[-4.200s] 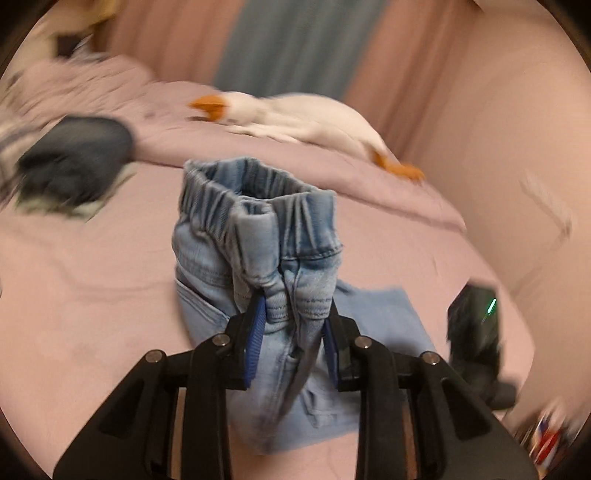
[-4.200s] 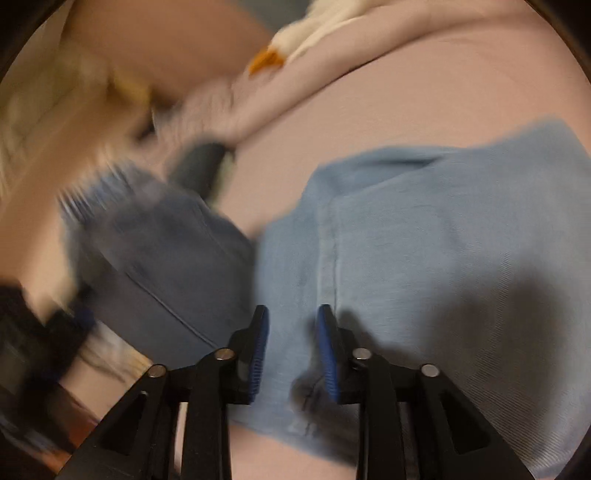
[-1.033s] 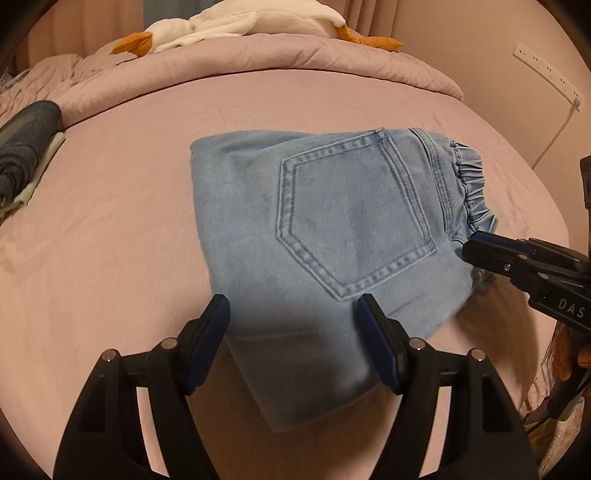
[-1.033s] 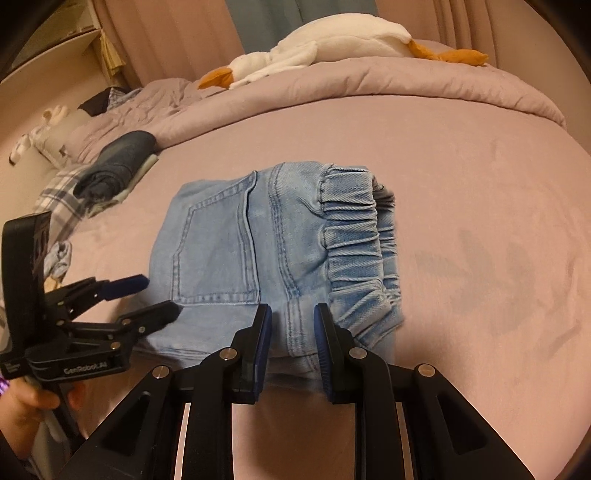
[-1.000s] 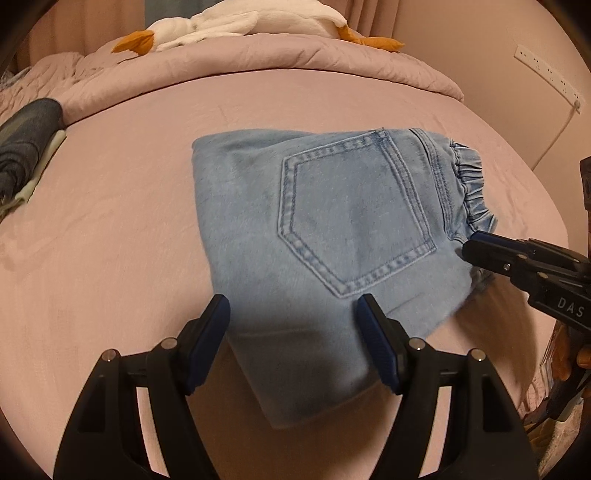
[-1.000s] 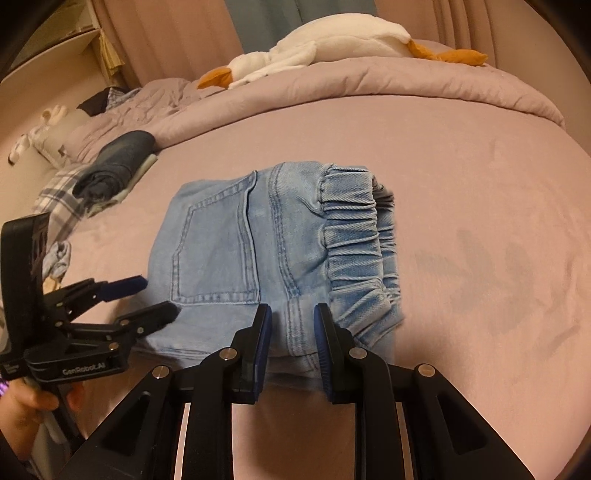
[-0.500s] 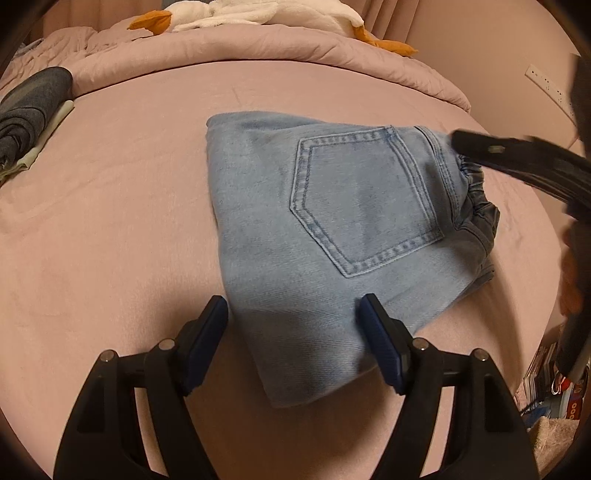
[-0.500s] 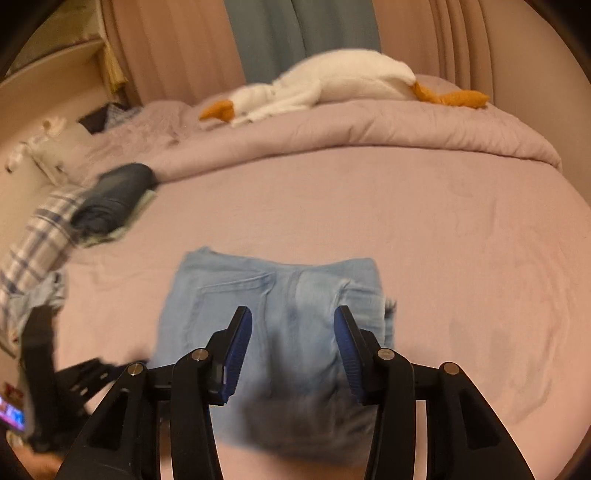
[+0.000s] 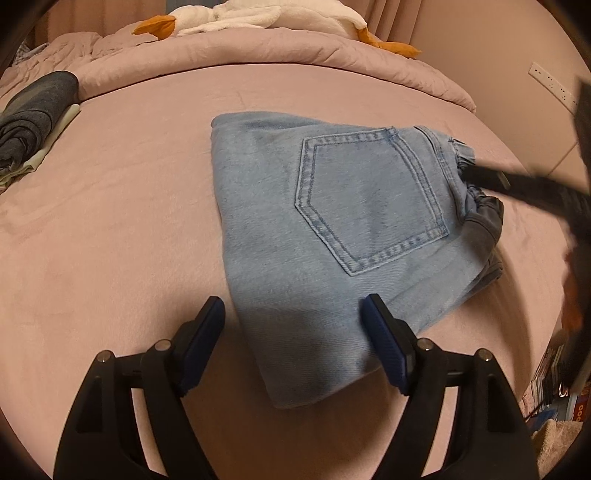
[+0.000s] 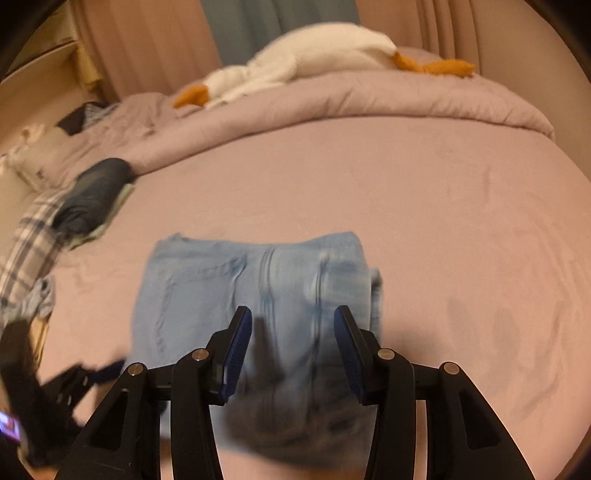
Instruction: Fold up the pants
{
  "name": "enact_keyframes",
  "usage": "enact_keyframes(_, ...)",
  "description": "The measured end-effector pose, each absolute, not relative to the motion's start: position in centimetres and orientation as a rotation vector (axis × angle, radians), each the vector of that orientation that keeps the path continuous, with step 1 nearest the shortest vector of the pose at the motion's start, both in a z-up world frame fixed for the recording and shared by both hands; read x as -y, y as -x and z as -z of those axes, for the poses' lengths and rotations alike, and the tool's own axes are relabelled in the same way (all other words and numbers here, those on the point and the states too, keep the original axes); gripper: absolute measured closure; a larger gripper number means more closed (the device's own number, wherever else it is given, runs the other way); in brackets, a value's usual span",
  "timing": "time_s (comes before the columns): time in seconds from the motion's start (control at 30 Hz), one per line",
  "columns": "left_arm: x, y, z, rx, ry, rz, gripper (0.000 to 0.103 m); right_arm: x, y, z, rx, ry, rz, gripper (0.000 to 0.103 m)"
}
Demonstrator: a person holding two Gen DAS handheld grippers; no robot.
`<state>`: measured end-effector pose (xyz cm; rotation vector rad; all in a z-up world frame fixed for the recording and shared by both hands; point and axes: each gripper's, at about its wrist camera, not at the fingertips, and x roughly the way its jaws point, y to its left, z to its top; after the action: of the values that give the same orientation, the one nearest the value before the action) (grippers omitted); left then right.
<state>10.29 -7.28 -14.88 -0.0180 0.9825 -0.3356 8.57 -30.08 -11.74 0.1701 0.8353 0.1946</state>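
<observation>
On a pink-sheeted bed (image 9: 110,229), a pair of light-blue denim pants (image 9: 332,229) lies folded into a compact rectangle near the middle of the mattress, a stitched back pocket (image 9: 369,203) facing up and the gathered elastic waistband (image 9: 480,199) turned toward the right edge in the left wrist view. A rumpled pink comforter (image 9: 295,48) is bunched along the far side of the bed, and a white plush goose (image 10: 314,59) with an orange beak and feet sprawls on top of it before pink and grey-blue curtains (image 10: 240,33). At the far left, dark folded clothing (image 9: 33,110) rests on a pale garment, with plaid fabric (image 10: 29,240) beside it in the right wrist view.

The left tongs (image 9: 295,339) hover over the near corner of the folded pants, jaws spread wide and gripping nothing; the denim shows between the blue pads. The right tongs (image 10: 293,350) are likewise parted, moderately wide, above the waistband end of the pants, which is motion-blurred beneath them; no cloth is pinched. From the left wrist camera, the right tool's black arm appears as a blurred dark bar across the waistband at the frame's right edge. A white power strip (image 9: 550,83) is fixed on the wall beyond the bed.
</observation>
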Motion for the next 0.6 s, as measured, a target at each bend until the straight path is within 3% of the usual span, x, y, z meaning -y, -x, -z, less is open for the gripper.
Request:
enact_keyframes(0.2,7.3,-10.4,15.1,-0.973,-0.002,0.317,0.021,29.7,-3.9,14.2,-0.862,-0.006,-0.154,0.056)
enact_keyframes(0.43,7.4,-10.3,15.0,-0.970,-0.024,0.290,0.016,31.4,-3.7,15.5,-0.865,-0.163,-0.164,0.055)
enact_keyframes(0.6,7.1,-10.5,14.5,-0.996,0.015,0.283,0.016,32.5,-1.8,15.0,-0.854,-0.267,-0.187,0.044)
